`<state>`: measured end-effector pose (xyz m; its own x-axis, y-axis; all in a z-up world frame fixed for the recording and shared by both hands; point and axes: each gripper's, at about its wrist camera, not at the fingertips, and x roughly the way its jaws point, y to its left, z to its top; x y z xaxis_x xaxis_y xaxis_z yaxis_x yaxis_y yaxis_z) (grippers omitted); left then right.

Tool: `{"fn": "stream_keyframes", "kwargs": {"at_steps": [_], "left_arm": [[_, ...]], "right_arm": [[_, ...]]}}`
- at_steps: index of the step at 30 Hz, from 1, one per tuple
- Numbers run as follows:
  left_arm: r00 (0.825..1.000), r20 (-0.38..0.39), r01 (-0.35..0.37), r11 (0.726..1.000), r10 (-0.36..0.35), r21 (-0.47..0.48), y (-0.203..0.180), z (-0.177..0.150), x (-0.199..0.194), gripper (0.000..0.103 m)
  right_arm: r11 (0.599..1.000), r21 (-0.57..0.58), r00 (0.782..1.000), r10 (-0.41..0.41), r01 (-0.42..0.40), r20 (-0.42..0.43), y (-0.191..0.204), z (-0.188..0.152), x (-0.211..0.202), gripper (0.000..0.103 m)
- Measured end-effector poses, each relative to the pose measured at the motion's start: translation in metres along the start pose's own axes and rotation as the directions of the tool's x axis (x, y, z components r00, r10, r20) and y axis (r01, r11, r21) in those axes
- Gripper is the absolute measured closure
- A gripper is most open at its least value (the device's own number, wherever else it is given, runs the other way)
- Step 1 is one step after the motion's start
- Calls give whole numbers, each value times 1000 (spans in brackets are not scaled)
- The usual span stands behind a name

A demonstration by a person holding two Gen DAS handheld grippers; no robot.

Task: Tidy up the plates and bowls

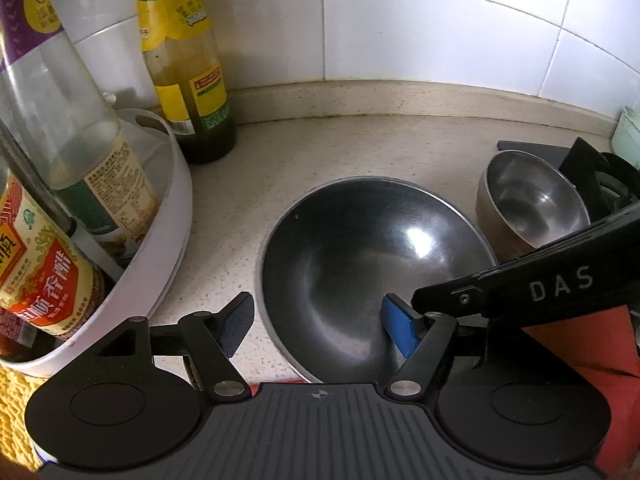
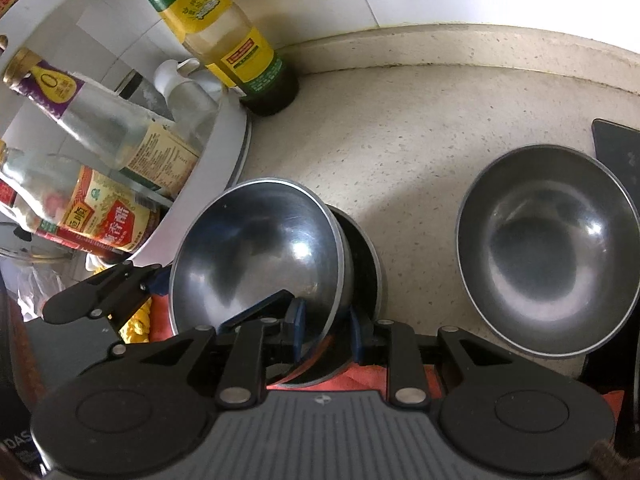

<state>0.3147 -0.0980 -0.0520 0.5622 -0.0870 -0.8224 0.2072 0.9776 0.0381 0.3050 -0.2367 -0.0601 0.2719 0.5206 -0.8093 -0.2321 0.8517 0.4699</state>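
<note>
Right hand-held gripper [image 2: 326, 330] pinches a steel bowl's [image 2: 260, 252] rim, apparently tilted; left hand-held gripper [image 1: 320, 326] gapes.

A wide, shallow dark steel plate [image 1: 372, 272] lies on the speckled beige desk [image 1: 320, 148]. The left tongs [image 1: 318, 326] gape across its near rim. Right of the plate sits a smaller steel bowl [image 1: 532, 208]; left of it, a white round tray [image 1: 168, 236] of bottles.

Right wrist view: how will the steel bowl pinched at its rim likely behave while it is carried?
The steel bowl looks thin-walled and empty, so probably light and rigid. Its polished surface is likely slippery, and the right hand-held gripper pinches only the rim, so it may pivot. It hangs tilted over the dark plate; a slip would likely clatter, not break.
</note>
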Motion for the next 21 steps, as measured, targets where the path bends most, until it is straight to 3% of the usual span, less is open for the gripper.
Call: {"fn": "stream_keyframes", "kwargs": {"at_steps": [7,16,21], "left_arm": [[1000,-1,-26,998,26,-62,19,5,1,27],[999,5,-39,996,40,-74,25,10,-2,27],[999,19,-41,996,43,-76,26,8,-7,27]], "right_arm": [[1000,8,1000,2,-2,1,-3,3,-2,80],[1000,9,1000,-13,13,25,-5,8,-6,79],[1000,4,999,-28,28,30,-4,8,-12,73]]}}
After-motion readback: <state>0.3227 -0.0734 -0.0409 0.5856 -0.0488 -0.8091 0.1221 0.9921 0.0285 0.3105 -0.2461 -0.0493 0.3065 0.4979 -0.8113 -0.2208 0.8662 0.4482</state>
